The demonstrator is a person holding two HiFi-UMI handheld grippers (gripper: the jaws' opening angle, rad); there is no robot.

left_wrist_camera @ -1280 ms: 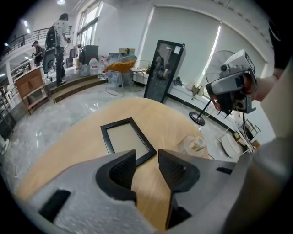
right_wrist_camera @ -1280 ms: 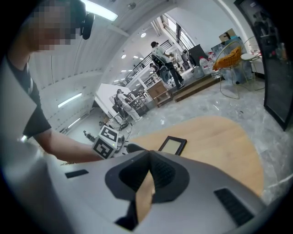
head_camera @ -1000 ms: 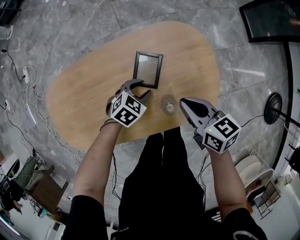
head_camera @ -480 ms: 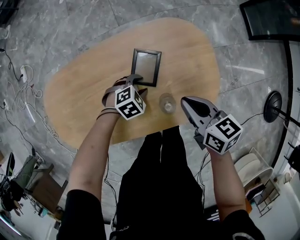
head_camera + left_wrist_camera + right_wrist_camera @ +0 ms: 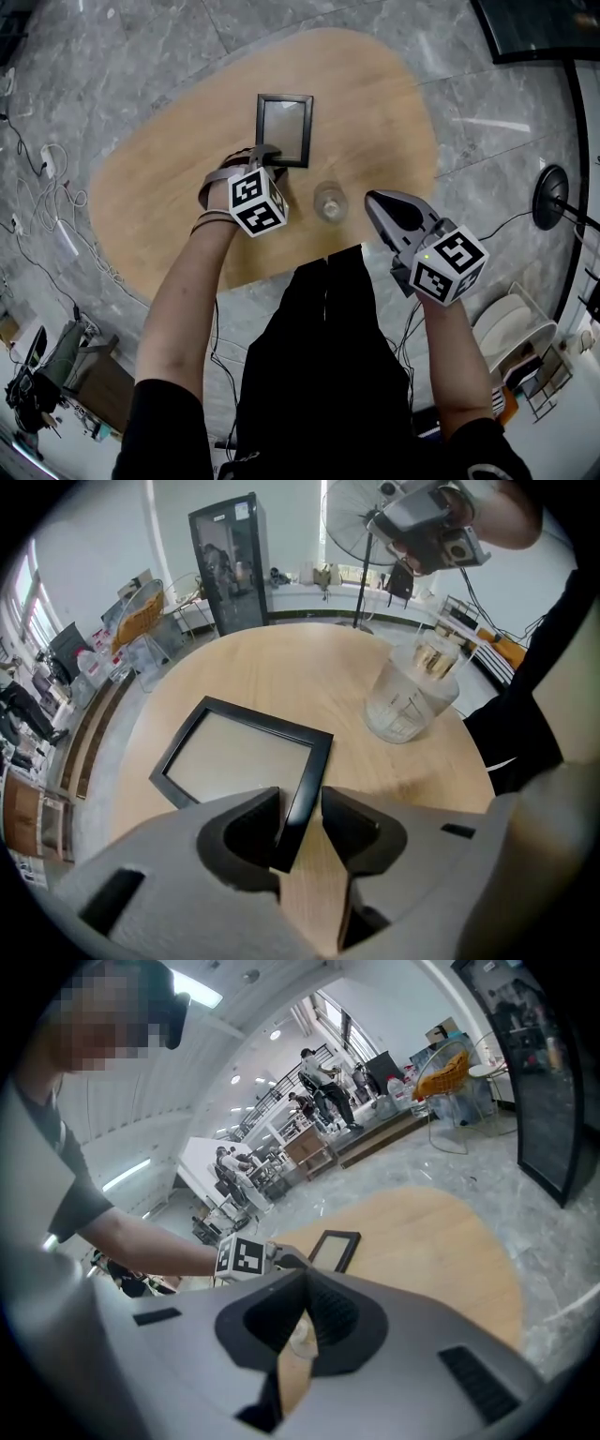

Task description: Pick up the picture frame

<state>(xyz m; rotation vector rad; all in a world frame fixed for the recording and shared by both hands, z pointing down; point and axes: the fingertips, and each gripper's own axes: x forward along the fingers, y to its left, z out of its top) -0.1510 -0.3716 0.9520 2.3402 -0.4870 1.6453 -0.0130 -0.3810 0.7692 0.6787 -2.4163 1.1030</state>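
A thin black picture frame (image 5: 284, 129) lies flat on the oval table (image 5: 375, 112). The left tongs (image 5: 300, 806) are closing astride one side rail near its corner, not yet pinching. The right tongs (image 5: 304, 1288) hover closed and empty. The picture frame looks light, stiff and probably glass-fronted, so the rail is the place to grip, not the pane.

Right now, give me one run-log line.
left hand-held gripper: jaws closing around picture frame edge | right hand-held gripper: shut, empty | picture frame: flat on table
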